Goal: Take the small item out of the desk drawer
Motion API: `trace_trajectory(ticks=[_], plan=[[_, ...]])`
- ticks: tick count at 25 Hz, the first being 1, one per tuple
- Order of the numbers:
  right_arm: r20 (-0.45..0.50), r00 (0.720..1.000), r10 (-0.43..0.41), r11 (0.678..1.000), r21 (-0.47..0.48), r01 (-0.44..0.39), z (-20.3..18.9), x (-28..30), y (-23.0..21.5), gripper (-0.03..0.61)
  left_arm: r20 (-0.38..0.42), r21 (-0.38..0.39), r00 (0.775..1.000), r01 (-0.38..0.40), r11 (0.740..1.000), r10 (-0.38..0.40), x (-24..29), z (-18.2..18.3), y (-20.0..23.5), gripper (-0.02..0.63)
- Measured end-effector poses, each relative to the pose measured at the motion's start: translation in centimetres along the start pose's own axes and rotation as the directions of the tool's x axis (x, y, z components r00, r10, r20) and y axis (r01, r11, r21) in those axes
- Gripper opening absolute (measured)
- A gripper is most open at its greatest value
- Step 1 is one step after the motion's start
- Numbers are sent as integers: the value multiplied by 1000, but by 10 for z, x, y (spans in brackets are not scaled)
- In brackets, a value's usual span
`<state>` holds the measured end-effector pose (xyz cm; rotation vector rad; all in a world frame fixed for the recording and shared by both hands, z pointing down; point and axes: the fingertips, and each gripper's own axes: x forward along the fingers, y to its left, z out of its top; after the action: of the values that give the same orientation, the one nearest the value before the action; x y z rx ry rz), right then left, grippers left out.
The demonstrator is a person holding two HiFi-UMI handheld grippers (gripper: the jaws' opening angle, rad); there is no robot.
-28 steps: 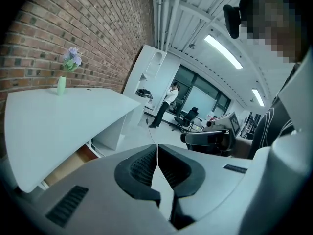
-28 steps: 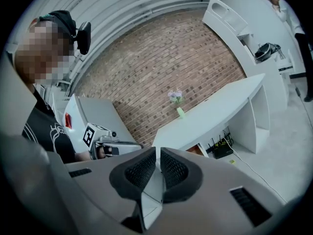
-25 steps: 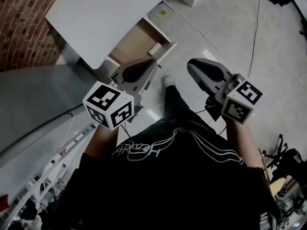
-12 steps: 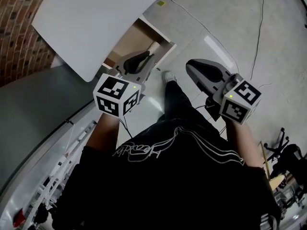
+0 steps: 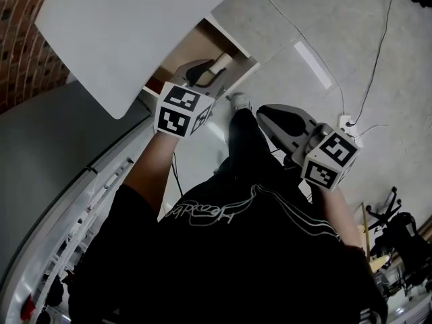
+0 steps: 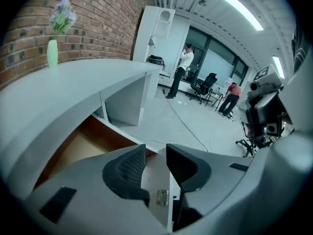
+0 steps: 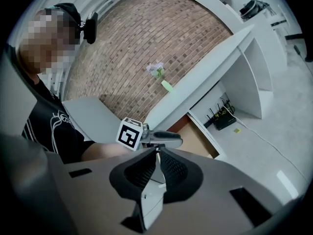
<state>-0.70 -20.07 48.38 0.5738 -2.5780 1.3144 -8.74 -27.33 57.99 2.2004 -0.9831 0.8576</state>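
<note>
Under wht desk (image 5: 121,32): open drawer (image 5: 192,46); brick wall (image 5: 20,32) behind, grey floor (image 5: 324,19).

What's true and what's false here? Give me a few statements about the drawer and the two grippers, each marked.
1. The desk drawer is open. True.
2. The left gripper is shut. False: its jaws have just been opening and stand apart, with nothing between them.
3. The right gripper is inside the drawer. False: it hangs over the floor, away from the drawer, jaws together.
4. A small item lies in the drawer. True.
5. A green vase stands on the desk. True.
</note>
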Motion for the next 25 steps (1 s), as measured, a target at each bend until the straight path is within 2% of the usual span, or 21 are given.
trace_trajectory(ticks=[4, 8, 13, 18, 21, 25], plan=[[-32, 998, 47, 998, 40, -46, -18, 6, -5, 57, -41, -36, 999, 0, 999, -1, 30, -21, 18, 127], [-92, 991, 100, 995, 24, -98, -34, 9, -6, 57, -119, -23, 993, 9, 1000, -12, 59, -49, 30, 132], [-122, 984, 132, 990, 56, -126, -46, 14, -11, 57, -217, -8, 976, 22, 1000, -24, 88, -82, 45, 150], [-124, 984, 129, 989, 84, -119, -53, 17, -25, 57, -285, 11, 958, 31, 999, -27, 118, -107, 56, 170], [-120, 987, 111, 986, 136, -94, -57, 19, -37, 57, -315, 9, 949, 22, 1000, -18, 129, -117, 61, 170], [-62, 988, 143, 970, 206, -127, -51, 16, -40, 57, -349, 10, 937, 20, 1000, -16, 140, -123, 66, 171]])
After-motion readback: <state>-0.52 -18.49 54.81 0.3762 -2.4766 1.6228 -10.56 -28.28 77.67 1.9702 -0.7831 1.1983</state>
